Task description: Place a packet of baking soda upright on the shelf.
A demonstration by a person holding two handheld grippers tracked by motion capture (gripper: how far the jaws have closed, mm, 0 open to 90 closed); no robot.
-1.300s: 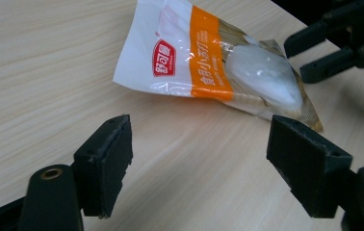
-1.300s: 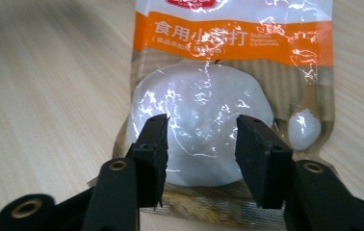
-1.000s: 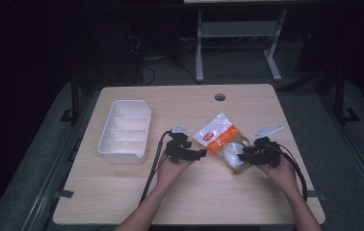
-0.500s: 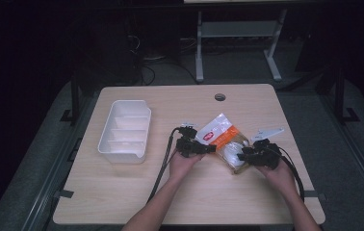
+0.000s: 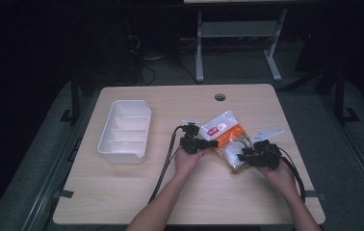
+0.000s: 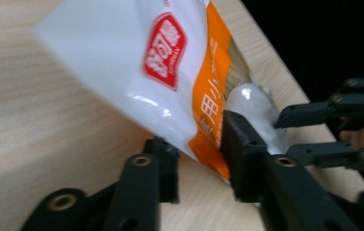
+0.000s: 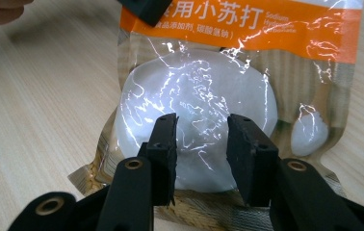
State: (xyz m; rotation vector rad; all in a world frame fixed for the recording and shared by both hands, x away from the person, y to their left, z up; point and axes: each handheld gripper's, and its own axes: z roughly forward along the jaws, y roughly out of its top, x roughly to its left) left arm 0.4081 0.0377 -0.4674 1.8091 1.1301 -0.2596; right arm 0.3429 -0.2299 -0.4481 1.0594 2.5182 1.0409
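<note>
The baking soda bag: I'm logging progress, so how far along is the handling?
Done: both grippers have reached the bag. In hand: the right gripper pinches its bulging powder end; the left gripper, jaws just closing, straddles the orange edge. Left: the bag still lies on the table; the white tray holds nothing.

In the right gripper view the pouch [image 7: 204, 139] is cut off at the top edge, its orange band's small Latin print too blurred to read, and its near seam is hidden behind the right gripper [image 7: 197, 144]. In the left gripper view the pouch runs off the top edge; whether the left gripper [image 6: 199, 159] presses it cannot be told. In the high view the tray [image 5: 122, 149] dividers show, its contents too small to tell.
</note>
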